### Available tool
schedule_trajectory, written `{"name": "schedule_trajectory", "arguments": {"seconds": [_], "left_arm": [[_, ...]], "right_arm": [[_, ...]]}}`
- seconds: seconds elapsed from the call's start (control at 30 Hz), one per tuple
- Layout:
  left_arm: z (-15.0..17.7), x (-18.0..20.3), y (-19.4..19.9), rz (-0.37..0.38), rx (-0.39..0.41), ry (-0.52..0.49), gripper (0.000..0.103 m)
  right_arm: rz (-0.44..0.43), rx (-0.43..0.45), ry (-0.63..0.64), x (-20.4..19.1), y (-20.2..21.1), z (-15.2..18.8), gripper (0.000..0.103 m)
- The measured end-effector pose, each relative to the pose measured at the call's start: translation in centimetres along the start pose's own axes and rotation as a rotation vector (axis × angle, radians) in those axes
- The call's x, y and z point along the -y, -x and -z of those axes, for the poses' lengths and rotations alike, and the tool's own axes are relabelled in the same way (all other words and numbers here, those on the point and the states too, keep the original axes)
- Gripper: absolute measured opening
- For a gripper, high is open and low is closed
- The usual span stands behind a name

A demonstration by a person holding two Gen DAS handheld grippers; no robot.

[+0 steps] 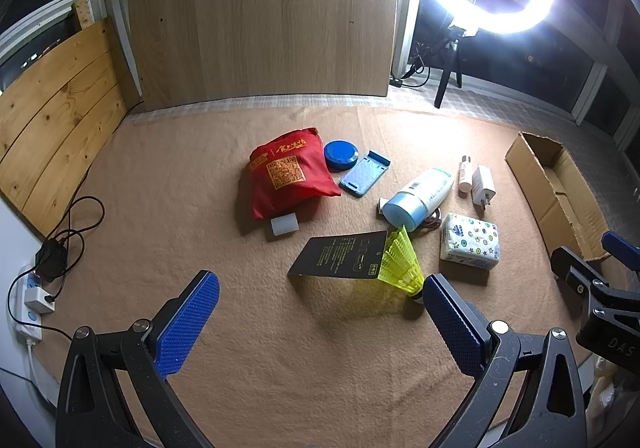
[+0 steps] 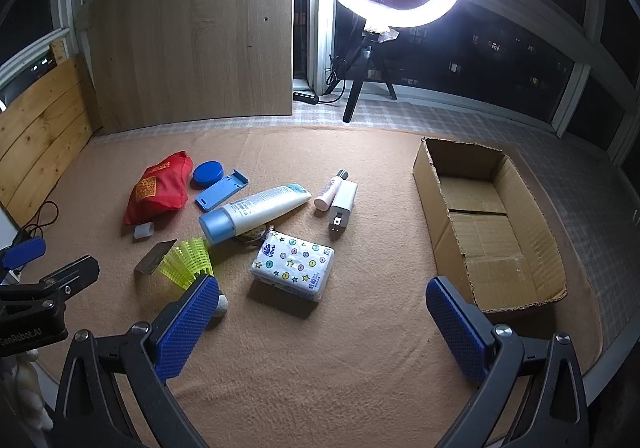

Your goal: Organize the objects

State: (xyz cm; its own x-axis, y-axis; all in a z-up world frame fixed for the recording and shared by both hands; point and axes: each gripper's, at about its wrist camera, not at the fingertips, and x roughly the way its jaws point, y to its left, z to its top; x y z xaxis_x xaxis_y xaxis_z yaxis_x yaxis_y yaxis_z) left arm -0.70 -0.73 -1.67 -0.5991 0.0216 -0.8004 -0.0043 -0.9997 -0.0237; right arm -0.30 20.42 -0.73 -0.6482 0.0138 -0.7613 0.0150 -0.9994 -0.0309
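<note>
We have an empty box (image 2: 496,224) at right of frame, clutter mid-frame: bag (image 2: 160,187), tube (image 2: 256,211), tissue pack (image 2: 294,266). Both grippers, left (image 1: 320,312) and right (image 2: 320,308), hang spread, holding nothing. Sorting seems unstarted; next we'd likely close on the tissue pack.

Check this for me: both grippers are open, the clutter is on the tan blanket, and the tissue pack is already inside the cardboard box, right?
Not quite. The tissue pack lies on the tan blanket, left of the cardboard box, which holds nothing, as the right wrist view shows. The rest stands: the left gripper and right gripper are both open.
</note>
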Motion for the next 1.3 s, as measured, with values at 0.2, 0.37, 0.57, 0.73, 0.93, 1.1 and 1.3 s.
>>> {"name": "schedule_trajectory", "arguments": {"seconds": [0.2,0.37,0.57,0.73,0.93,1.1,1.3], "left_arm": [[-0.03,0.04,0.07,0.000,0.000,-0.001,0.103],[-0.22,0.13,0.35,0.003,0.001,-0.007,0.103],[-0.31,0.10,0.37,0.004,0.002,-0.006,0.103],[-0.55,0.30,0.23,0.007,-0.002,-0.010,0.103],[-0.72,0.46,0.08,0.007,-0.003,-0.010,0.103],[-0.71,0.41,-0.04,0.004,-0.003,-0.007,0.103],[-0.69,0.38,-0.08,0.004,-0.004,-0.005,0.103]], "right_arm": [[-0.001,-0.002,0.000,0.01,0.06,0.07,0.102],[-0.001,-0.001,-0.001,0.04,0.01,0.06,0.102],[-0.002,-0.004,-0.002,0.08,0.03,0.05,0.102],[-0.004,-0.010,-0.002,0.12,-0.05,-0.13,0.102],[-0.007,-0.014,-0.002,0.13,-0.26,-0.25,0.102],[-0.009,-0.019,-0.004,0.13,-0.45,-0.30,0.102],[-0.014,-0.024,-0.005,0.24,-0.72,-0.38,0.102]]}}
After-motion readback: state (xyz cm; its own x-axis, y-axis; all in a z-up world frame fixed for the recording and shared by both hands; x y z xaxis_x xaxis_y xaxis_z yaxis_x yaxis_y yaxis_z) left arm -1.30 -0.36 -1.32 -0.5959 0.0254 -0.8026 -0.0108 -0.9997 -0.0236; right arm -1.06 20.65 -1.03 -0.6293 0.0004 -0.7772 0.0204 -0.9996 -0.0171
